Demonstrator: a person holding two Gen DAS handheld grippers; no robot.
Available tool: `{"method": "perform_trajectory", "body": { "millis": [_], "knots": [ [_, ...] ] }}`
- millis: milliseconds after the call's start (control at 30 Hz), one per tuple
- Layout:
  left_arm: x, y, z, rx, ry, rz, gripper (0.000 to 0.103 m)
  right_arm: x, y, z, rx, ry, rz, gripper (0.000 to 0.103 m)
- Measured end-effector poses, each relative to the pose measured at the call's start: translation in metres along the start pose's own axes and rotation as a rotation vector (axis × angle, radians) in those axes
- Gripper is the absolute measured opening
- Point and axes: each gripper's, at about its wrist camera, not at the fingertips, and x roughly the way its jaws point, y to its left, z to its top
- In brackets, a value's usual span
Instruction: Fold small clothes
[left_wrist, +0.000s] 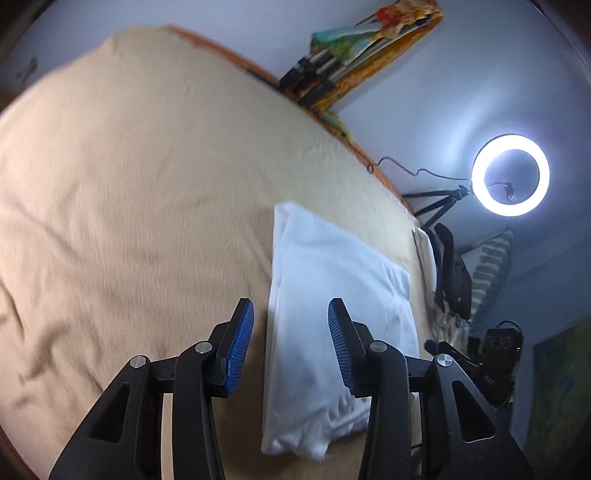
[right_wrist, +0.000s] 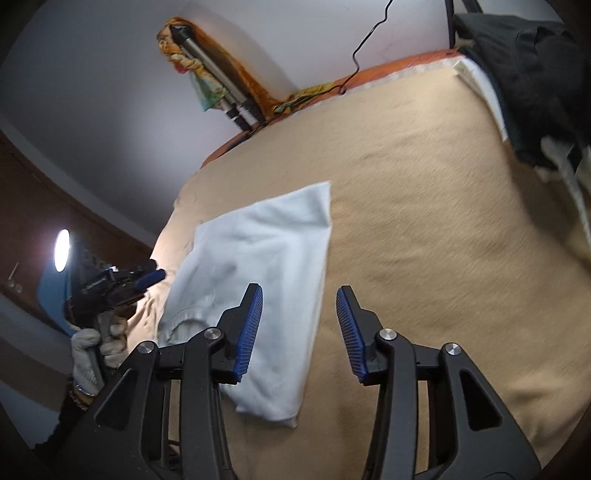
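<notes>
- Here, your left hand-held gripper (left_wrist: 291, 308) hangs over the bed with its blue pads (left_wrist: 242, 347) spread wide and nothing between them.
- Your right hand-held gripper (right_wrist: 299, 295) is just as wide open and empty, its blue pads (right_wrist: 250, 332) clear of the cloth.
- The white garment (right_wrist: 258, 273) lies folded into a long rectangle on the tan blanket (right_wrist: 443, 240) that covers the bed; what kind of garment it is cannot be told from these views.
- In the left wrist view the white garment (left_wrist: 332, 314) sits under and just beyond the gap between the fingers, near the bed's right edge.
- In the right wrist view the left finger overlaps the garment's near half; the right finger is over bare blanket.
- Your gloved left hand (right_wrist: 90, 350) shows at the bed's edge, gripping the other tool's handle.
- A lit ring light (left_wrist: 510, 174) on a small tripod stands past the bed by the wall.
- Dark clothes (right_wrist: 524, 74) are heaped at the bed's far right corner.
</notes>
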Motion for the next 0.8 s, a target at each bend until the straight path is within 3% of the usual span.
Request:
{"method": "perform_trajectory", "body": {
  "millis": [133,567,800],
  "knots": [
    [0.007,0.011,-0.005,-0.076,0.037,-0.04,0.04,0.007,-0.007,-0.007,0.066,0.028,0.039,0.044],
    [0.031,0.011,-0.001,-0.12,0.059,-0.147,0.04,0.04,-0.024,-0.012,0.181,0.048,0.161,0.044],
    [0.039,-0.001,0.003,-0.076,0.044,-0.13,0.037,0.051,-0.013,-0.011,0.185,0.054,0.188,0.041]
  ]
}}
